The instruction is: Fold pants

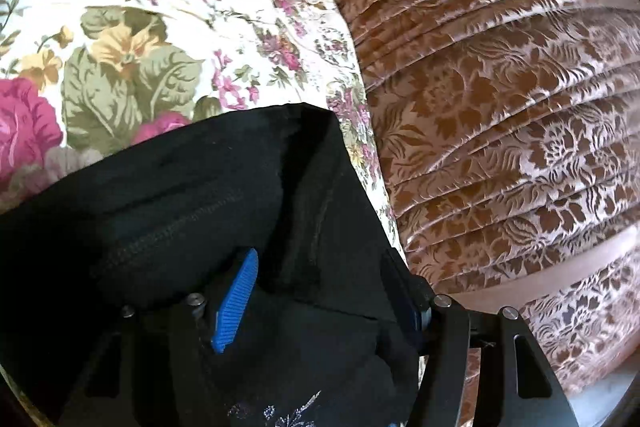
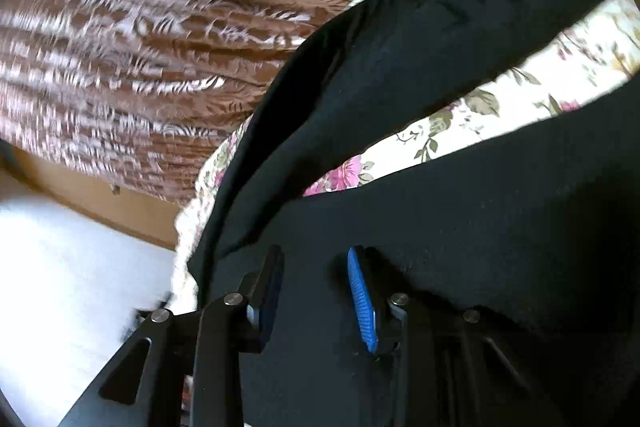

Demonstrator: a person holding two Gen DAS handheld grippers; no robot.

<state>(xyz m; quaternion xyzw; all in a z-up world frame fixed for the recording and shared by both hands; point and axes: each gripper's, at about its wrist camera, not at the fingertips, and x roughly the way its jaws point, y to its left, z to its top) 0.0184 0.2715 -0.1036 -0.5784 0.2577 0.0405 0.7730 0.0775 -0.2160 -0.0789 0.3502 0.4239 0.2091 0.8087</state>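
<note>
Both tools were open, the left tool [image 1: 320, 291] and right tool [image 2: 316, 291] gripping nothing, so I'd smooth the black pants [image 1: 208, 187] flat on the floral bedspread [image 1: 160, 27] before regripping.

Soft daylight fills both fisheye views, which curve into dark vignetted corners. The right wrist view is motion-blurred, with blown-out white at lower left. The black pants [image 1: 248, 187] swallow detail.

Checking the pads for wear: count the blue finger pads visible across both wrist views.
2. One blue pad shows against the black pants in the left wrist view, one in the right. The opposite pads look dark or hidden.
</note>
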